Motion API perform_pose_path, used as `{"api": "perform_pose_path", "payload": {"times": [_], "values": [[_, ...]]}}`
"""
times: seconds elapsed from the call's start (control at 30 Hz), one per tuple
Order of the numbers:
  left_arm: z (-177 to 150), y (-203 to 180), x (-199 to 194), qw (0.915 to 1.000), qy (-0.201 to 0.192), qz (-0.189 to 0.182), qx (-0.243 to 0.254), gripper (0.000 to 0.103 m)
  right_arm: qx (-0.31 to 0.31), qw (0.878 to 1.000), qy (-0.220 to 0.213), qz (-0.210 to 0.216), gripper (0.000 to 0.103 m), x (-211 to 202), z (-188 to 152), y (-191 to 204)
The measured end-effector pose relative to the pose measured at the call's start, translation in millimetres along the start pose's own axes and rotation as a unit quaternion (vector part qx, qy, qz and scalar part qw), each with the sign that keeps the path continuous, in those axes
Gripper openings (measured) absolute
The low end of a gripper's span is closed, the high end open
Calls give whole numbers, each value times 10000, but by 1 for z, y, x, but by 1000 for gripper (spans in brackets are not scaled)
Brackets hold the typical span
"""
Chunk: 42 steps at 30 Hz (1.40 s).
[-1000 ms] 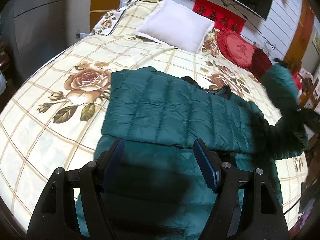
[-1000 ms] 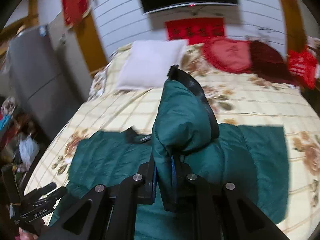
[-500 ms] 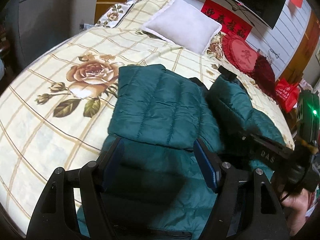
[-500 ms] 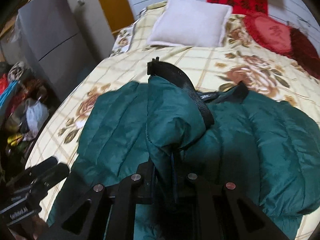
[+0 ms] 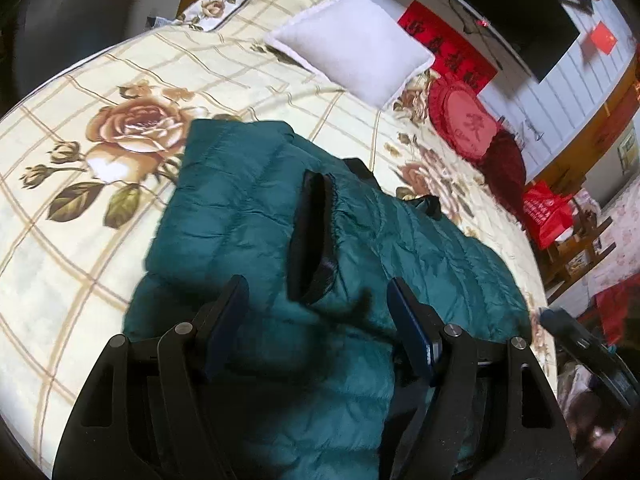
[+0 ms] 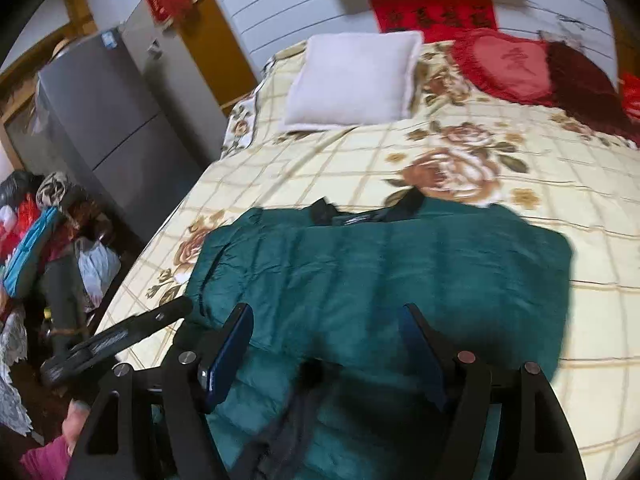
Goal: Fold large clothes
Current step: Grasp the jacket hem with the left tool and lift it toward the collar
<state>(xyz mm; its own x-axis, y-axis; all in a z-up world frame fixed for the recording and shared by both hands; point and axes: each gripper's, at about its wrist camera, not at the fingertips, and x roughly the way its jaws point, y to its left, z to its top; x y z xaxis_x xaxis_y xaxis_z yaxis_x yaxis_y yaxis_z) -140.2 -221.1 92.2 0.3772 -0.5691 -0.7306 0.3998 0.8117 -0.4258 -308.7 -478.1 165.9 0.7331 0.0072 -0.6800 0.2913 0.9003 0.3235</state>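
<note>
While jacket (image 5: 256, 208) lies on floral bedspread (image 5: 80, 240), left hand-held gripper (image 5: 318, 312) gapes empty, right hand-held gripper (image 6: 326, 338) opening, empty.

The red banner (image 6: 434, 10) on the wall carries gold characters, and the red cushion (image 6: 506, 65) one character, all too blurred to read.

left tool (image 5: 318, 320): jaws apart, nothing gripped; right tool (image 6: 326, 350): jaws opening, nothing between

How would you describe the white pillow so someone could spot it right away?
Start at the bed with its rose-print checked cover. At its head lies the white pillow, left of the heart-shaped cushion. It alone is plain, pale and square; its neighbours are red.
</note>
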Motion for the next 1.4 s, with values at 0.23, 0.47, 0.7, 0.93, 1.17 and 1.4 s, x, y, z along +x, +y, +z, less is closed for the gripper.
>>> {"api": "perform_pose_path", "payload": {"times": [0.23, 0.47, 0.7, 0.93, 1.17, 1.4], "values": [[4, -22, 34, 9986, 303, 25, 426, 31, 327, 9971, -278, -632, 73, -44, -7, -48], [33, -18, -11, 9961, -408, 136, 769, 20, 1025, 9895, -461, -907, 73, -47, 4, -81], [30, 28, 13, 9970, -137, 561, 521, 19, 497, 9945, 218, -901, 73, 40, -7, -45], [26, 36, 21, 9979, 152, 538, 326, 26, -93, 9846, 758, -1571, 74, 112, -18, -35], [40, 21, -15, 9955, -542, 646, 441, 60, -97, 9893, 265, -1430, 74, 65, 2, -19], [46, 9, 31, 9908, -410, 1081, 701, 64, -254, 9872, 329, -1537, 74, 103, 20, 2]]}}
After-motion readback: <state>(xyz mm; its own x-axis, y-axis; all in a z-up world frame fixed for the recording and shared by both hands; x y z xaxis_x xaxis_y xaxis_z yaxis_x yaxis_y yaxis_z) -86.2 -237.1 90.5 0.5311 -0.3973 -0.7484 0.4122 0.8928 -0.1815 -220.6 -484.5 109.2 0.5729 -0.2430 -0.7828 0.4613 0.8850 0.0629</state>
